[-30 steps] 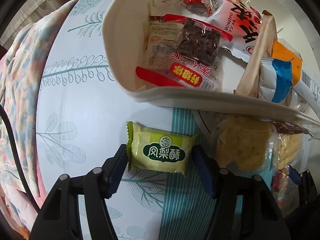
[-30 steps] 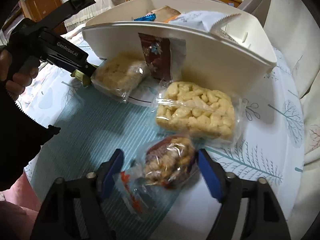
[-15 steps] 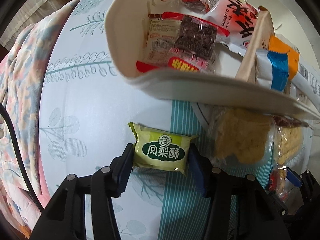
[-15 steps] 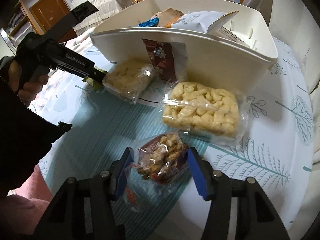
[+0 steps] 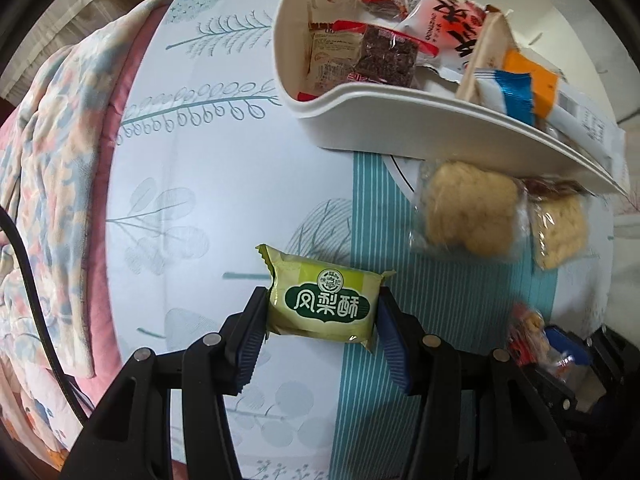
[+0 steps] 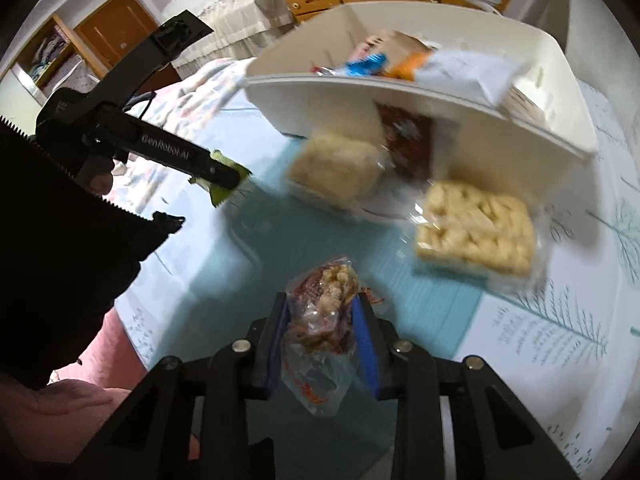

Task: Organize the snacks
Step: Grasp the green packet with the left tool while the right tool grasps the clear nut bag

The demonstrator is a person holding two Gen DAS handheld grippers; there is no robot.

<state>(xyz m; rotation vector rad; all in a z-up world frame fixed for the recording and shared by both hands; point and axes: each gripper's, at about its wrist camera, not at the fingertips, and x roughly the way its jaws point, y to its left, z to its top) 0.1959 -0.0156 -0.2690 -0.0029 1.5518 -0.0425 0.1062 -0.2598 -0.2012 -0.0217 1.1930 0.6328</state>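
Observation:
A green pineapple-cake packet hangs above the tablecloth, with my left gripper shut on it, pads against both ends. The right wrist view shows the same left gripper at the left, the green packet sticking out of it. My right gripper has its jaws closing on a clear bag of nut snacks, pads squeezing its sides, and the bag hangs off the table. A white bin beyond holds several red, brown, blue and orange snack packets.
Two clear-wrapped puffed rice cakes lie in front of the bin, and a dark brown packet leans on its wall. A flowered blanket hangs off the table's left. A dark sleeve fills the lower left.
Both grippers closed on their packets and lifted them off the tablecloth. The left one holds the green packet, the right one the nut bag, which is now squeezed narrow.

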